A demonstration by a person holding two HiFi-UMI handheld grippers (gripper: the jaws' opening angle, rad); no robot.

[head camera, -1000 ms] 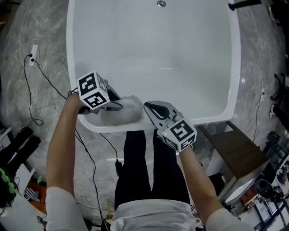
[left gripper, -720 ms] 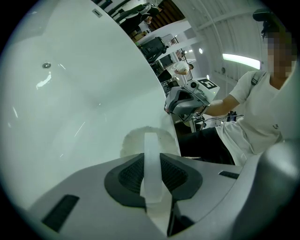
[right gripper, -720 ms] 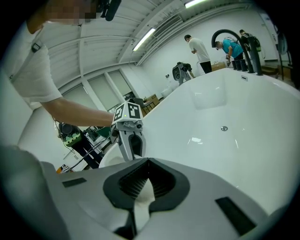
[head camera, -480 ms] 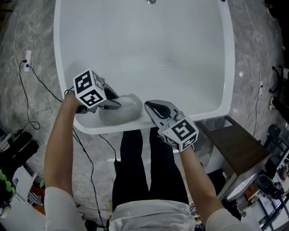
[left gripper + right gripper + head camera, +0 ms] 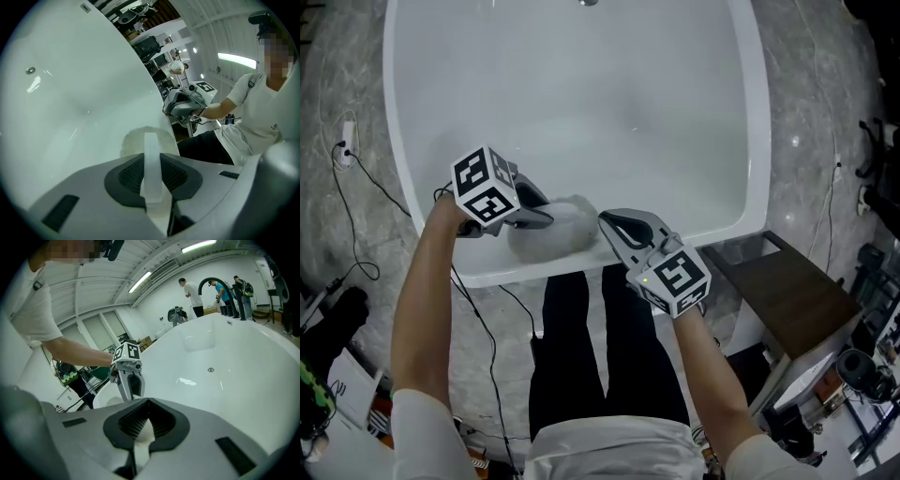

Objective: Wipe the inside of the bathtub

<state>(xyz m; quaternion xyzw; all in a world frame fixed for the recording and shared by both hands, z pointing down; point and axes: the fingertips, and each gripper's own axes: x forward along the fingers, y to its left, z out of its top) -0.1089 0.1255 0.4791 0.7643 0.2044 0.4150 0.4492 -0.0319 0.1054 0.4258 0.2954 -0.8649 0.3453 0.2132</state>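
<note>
Bathtub (image 5: 581, 141) further left, cloth (image 5: 561, 231) unmoved

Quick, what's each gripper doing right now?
Left gripper: closed on the cloth.
Right gripper: closed, holding nothing.

**Floor, cable, cabinet, bystanders**

Grey marbled floor (image 5: 347, 56) lies out to either side. Left of the left hand-held gripper (image 5: 546, 217), a black cable (image 5: 382, 190) trails across the floor from a white plug (image 5: 342, 148). Right of the right hand-held gripper (image 5: 611, 223), a brown wooden cabinet (image 5: 797, 295) stands on the floor. Far ahead of that hand-held gripper, several people (image 5: 191, 289) stand under ceiling strip lights (image 5: 140, 281).
</note>
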